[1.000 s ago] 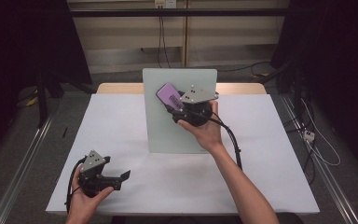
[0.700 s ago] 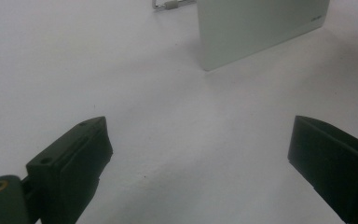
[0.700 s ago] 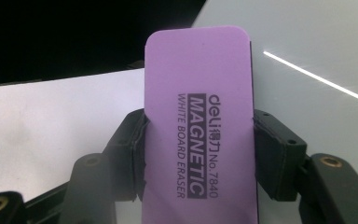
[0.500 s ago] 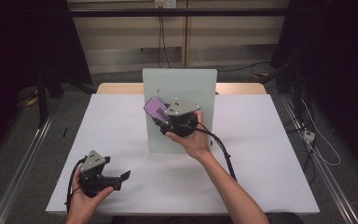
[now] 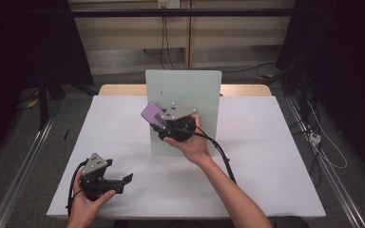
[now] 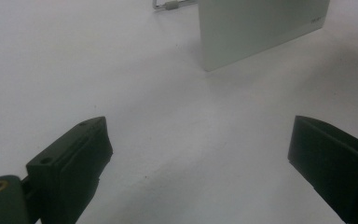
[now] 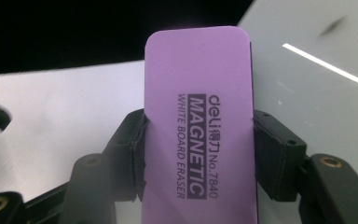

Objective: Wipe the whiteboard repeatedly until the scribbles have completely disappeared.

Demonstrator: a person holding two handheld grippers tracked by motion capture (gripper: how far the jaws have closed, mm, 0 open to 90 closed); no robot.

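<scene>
Near the bench's [image 5: 266, 190] front left corner, the left hand-held gripper [image 5: 123, 180] rests low in the person's hand, jaws spread wide with nothing between them. Its own view looks across bare white surface toward the lower corner of the upright whiteboard [image 6: 261, 32], which stands well apart from it.

At centre, the right hand-held gripper [image 5: 158, 121] is clamped on a purple whiteboard eraser [image 5: 152, 114], one jaw on each long edge. The eraser's long axis runs straight out along the jaws, its free end up and to the left. It sits at the board's [image 5: 190, 95] left edge, in front of the face; contact cannot be told. The right hand is plainly the nearer one.

Print on the eraser [image 7: 198, 121] reads: "deli", "MAGNETIC", "WHITE BOARD ERASER", "No.7840".
</scene>
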